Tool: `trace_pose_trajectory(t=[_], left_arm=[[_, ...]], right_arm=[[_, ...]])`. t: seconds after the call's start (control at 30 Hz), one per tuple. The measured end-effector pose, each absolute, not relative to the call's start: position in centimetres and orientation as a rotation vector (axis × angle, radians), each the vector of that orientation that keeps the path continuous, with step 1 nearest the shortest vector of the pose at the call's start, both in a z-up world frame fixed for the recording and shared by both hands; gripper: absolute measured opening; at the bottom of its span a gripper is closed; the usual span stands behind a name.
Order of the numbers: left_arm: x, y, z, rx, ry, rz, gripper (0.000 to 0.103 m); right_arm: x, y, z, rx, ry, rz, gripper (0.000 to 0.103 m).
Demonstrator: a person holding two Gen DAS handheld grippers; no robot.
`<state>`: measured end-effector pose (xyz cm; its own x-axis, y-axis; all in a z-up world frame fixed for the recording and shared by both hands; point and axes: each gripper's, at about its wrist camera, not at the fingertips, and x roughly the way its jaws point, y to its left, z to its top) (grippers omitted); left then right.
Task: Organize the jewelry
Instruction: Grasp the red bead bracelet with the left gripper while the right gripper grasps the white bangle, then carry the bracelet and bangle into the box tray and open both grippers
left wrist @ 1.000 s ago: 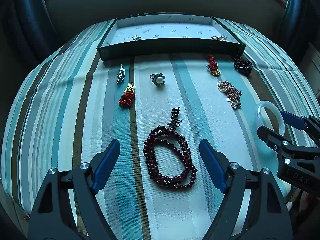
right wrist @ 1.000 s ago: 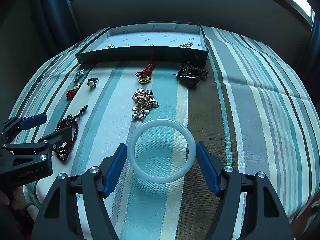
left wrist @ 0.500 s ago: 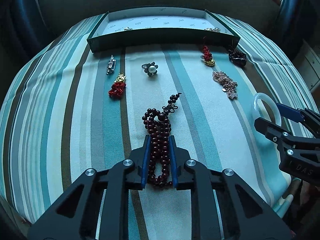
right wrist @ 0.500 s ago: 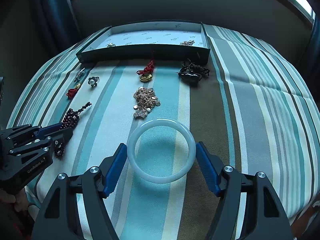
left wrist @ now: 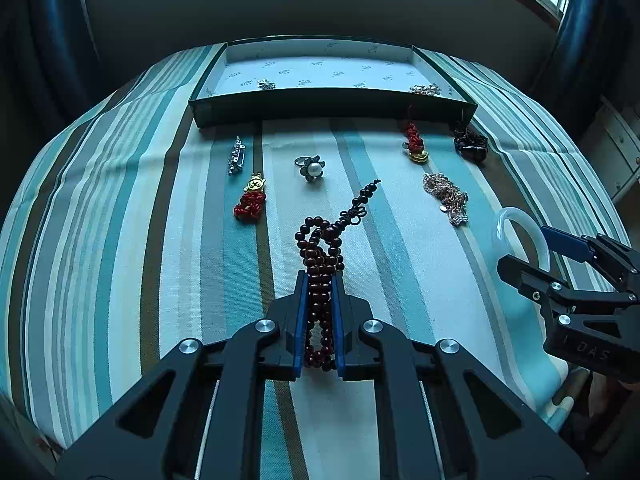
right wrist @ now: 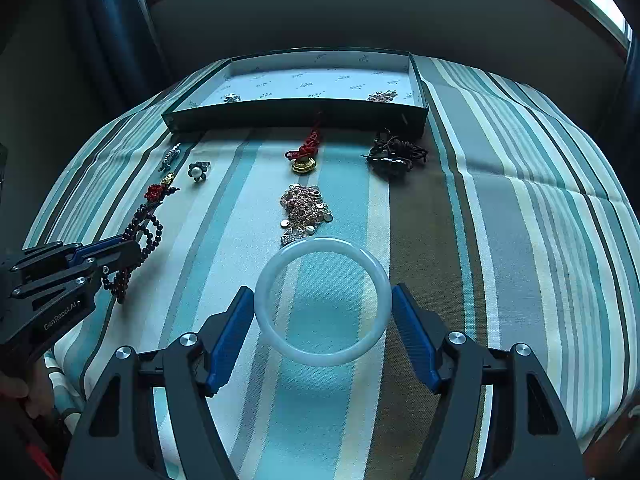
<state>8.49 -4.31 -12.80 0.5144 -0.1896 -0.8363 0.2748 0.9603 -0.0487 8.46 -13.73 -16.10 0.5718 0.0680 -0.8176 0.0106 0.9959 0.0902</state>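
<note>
My left gripper (left wrist: pixel 320 280) is shut on the dark red bead bracelet (left wrist: pixel 322 248), whose tassel end trails forward on the striped cloth; the bracelet also shows in the right wrist view (right wrist: pixel 140 228). My right gripper (right wrist: pixel 323 300) is open, its blue pads on either side of a white jade bangle (right wrist: pixel 323 360) that lies flat on the cloth; the pads look just clear of it. The bangle shows at the right of the left wrist view (left wrist: pixel 506 216). A shallow dark jewelry box (left wrist: pixel 332 102) stands at the back with two small pieces in it.
On the cloth lie a silver brooch (left wrist: pixel 236 156), a red and gold charm (left wrist: pixel 251 200), a pearl flower ring (left wrist: pixel 312 167), a second red charm (left wrist: pixel 415 144), a black piece (left wrist: pixel 471 145) and a rose-gold chain pile (left wrist: pixel 447 196). The table's front edge is close below both grippers.
My left gripper closed on the bead bracelet, bunching it into a strip between the pads. The right gripper stayed open around the bangle.
</note>
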Motion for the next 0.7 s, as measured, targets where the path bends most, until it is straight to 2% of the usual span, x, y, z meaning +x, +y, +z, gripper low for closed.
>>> trace_pose_trajectory(t=[0.4, 0.7], left_arm=[[9.6, -4.5, -10.1, 0.096, 0.913, -0.293, 0.011], [15.1, -6.2, -7.9, 0.106, 0.834, -0.315, 0.011]], right_arm=[[10.1, -13.9, -13.9, 0.114, 0.906, 0.053, 0.069], [15.8, -14.2, -11.4, 0.124, 0.822, 0.056, 0.069]])
